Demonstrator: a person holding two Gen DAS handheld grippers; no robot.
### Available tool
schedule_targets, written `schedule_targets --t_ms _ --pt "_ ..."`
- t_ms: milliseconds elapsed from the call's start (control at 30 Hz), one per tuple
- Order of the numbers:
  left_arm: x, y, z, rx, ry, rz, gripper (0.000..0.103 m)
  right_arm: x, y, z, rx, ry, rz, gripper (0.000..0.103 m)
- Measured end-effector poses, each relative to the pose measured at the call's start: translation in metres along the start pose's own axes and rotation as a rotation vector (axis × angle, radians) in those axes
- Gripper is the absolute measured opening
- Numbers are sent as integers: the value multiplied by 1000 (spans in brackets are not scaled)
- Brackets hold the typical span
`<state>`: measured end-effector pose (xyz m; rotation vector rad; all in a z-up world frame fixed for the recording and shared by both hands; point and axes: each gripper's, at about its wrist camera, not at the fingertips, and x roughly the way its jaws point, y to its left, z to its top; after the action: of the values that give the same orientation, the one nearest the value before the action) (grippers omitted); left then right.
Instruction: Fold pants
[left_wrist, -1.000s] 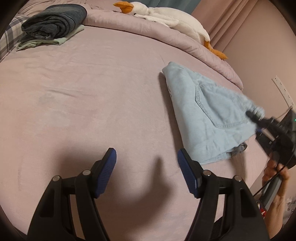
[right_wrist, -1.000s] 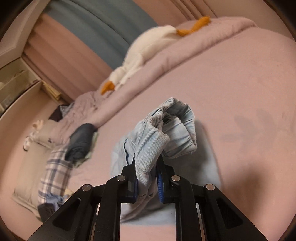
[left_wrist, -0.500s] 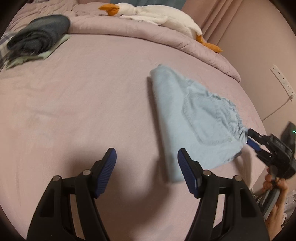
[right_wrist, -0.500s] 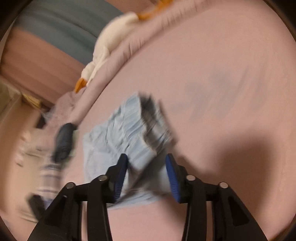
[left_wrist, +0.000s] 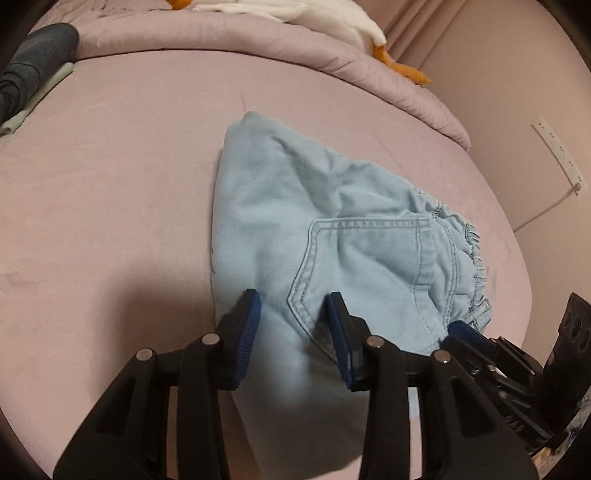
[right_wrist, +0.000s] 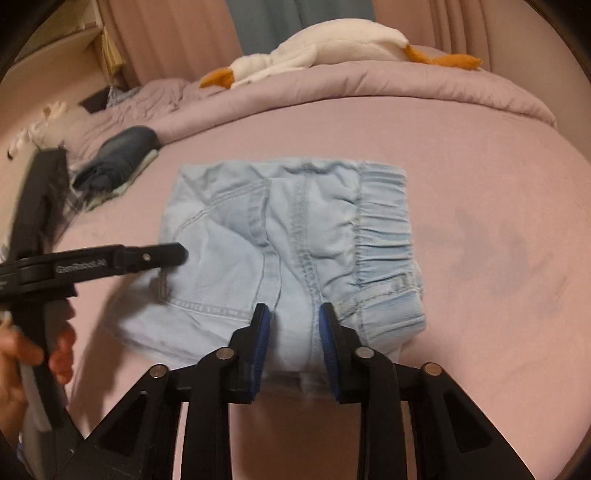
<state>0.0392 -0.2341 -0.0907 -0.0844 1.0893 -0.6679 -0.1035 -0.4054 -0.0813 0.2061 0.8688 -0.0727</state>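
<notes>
— Closest in, what of the left tongs (left_wrist: 291, 314)?
— Spread apart, blue pads (left_wrist: 248, 328) poised over the near edge of the folded light-blue pants (left_wrist: 332, 236), nothing pinched between them. Cannot tell whether the pads touch the cloth.

— And the right tongs (right_wrist: 293, 325)?
— Likewise parted, straddling the centre seam at the near hem of the pants (right_wrist: 295, 240). Gripping nothing.

— Just past the tips?
— Lying flat on the pink bed sheet (right_wrist: 480, 184) as a compact folded bundle, back pocket (left_wrist: 369, 266) facing up, gathered elastic waistband (right_wrist: 384, 229) off to the right of the right tongs.

— Off to the sides?
— Left of the right tongs, the other tool's black finger (right_wrist: 147, 258) reaching over the pants' left edge, a hand (right_wrist: 22, 354) gripping its handle.

— Farther out?
— Beyond the pants to the left, a dark rolled garment (right_wrist: 118, 158) on a pale cloth. Farthest, along the rumpled duvet (right_wrist: 369, 88), a white plush goose (right_wrist: 325, 48) stretched out, orange beak pointing left.
</notes>
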Motion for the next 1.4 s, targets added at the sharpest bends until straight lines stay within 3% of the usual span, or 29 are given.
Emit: schedule_targets --t_ms 167,267,333,400,467,633,733,800,900,1067,1200,1300,1400 --pt "-13 6 -5 -12 -11 -11 40 4 0 19 12 80 28 26" --pt "-27 17 -27 -26 -36 15 58 -3 10 39 26 64 61 32" --pt "-26 29 -43 -67 -31 9 59 -3 19 51 6 39 113 34" --pt "-32 34 -57 -85 -67 -21 54 8 33 62 -32 39 115 34" --pt "-34 33 -65 -95 -58 -59 31 26 52 75 -79 54 119 34" --pt "-34 41 -71 -138 -28 -134 29 72 101 107 -198 84 169 34" --pt "-34 41 -71 -138 -14 -146 29 94 116 114 -263 117 130 33" --pt "-35 38 -71 -121 -15 -133 29 120 120 115 -285 191 57 31" --pt "-34 32 -71 -101 -24 -112 29 143 118 117 -265 240 49 31" --pt "-33 22 -70 -77 -30 -77 30 143 103 125 -158 237 89 33" --pt "-34 9 -72 -29 -32 -28 32 120 83 134 9 187 147 33" --pt "-34 4 -71 -18 -32 -12 32 76 77 123 -22 106 149 33" --pt "-33 1 -71 -25 -26 -10 32 33 66 97 -89 60 82 33"
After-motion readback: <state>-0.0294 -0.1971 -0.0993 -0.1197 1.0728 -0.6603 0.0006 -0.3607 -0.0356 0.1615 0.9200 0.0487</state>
